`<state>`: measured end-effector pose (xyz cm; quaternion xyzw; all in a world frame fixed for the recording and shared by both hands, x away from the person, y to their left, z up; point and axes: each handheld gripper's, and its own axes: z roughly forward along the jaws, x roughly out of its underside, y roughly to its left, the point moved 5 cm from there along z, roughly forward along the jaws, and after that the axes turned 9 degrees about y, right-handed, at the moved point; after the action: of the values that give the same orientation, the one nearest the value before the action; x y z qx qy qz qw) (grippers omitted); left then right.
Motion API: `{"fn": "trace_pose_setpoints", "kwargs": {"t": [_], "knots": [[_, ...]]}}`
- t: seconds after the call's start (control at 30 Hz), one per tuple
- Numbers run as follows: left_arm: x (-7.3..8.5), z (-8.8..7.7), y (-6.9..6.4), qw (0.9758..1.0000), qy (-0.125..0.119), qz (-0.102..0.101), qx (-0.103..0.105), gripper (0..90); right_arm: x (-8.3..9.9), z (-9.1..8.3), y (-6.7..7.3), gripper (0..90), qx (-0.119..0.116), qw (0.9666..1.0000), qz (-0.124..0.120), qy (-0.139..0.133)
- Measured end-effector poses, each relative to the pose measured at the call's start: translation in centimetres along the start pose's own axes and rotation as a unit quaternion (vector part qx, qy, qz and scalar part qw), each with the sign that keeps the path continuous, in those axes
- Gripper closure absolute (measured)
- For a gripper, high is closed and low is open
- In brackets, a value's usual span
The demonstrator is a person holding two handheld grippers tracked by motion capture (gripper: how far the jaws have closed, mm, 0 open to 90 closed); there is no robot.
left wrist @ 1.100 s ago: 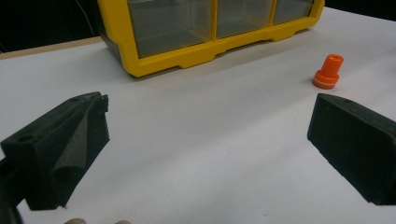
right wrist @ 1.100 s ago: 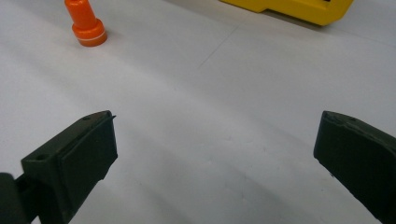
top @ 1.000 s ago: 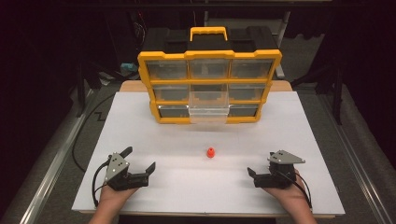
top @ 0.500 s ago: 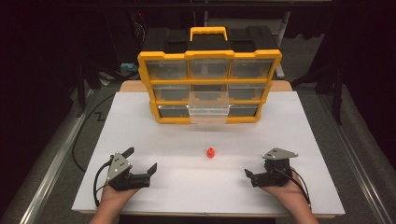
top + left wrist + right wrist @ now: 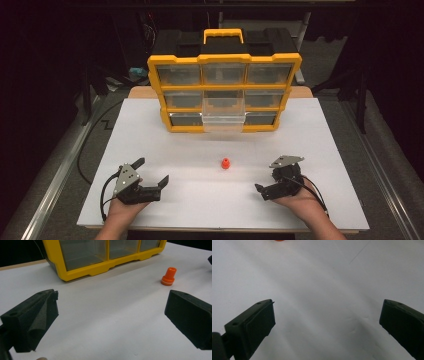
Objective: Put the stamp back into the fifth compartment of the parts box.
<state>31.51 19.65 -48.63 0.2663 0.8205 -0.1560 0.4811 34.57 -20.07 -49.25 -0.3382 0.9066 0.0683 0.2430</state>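
Looking down from the high view, a white table (image 5: 150, 130) is seen, ringed by dark floor and black frames, with a grey rail along each side. A yellow drawer organiser (image 5: 225, 92) stands at the middle of the far edge; its clear bottom-centre drawer (image 5: 224, 121) is pulled out. A small orange cap (image 5: 225, 163) sits upright at the table's middle, well apart from both tools. The left gripper (image 5: 152, 172) is held near the near-left corner, jaws spread wide, nothing between them. The right gripper (image 5: 265, 187) is held near the near-right corner, jaws parted and empty.

In the left gripper view, the cap (image 5: 169, 276) is noted ahead, right of centre, before the organiser's yellow base (image 5: 100, 267).

In the right gripper view, wide jaws frame bare white table; an orange sliver (image 5: 279, 240) is cut by the top edge.
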Motion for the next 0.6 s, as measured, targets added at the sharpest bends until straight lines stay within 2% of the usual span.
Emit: {"fn": "trace_pose_setpoints", "kwargs": {"t": [0.03,0.13,0.23,0.3,0.6], "knots": [[-0.01,-0.05,0.0,1.0,0.0,0.001,-0.001,0.3,-0.17,-0.01,0.16,0.8,0.0,0.9999,-0.009,0.007],[-0.07,-0.16,-0.07,1.0,-0.008,0.004,0.002,0.3,-0.3,-0.07,0.44,0.8,-0.001,0.9998,-0.01,0.016],[-0.18,-0.29,-0.07,0.9997,-0.018,0.011,-0.01,0.2,-0.5,-0.2,0.61,1.1,-0.004,0.9996,-0.016,0.024],[-0.23,-0.34,-0.08,0.9998,-0.021,0.007,-0.002,0.3,-0.61,-0.25,0.62,1.2,-0.004,0.9993,-0.02,0.03],[-0.09,-0.04,-0.06,0.9999,-0.007,0.007,0.001,0.2,-0.77,0.24,1.09,2.0,-0.019,0.9969,-0.039,0.065]]}}
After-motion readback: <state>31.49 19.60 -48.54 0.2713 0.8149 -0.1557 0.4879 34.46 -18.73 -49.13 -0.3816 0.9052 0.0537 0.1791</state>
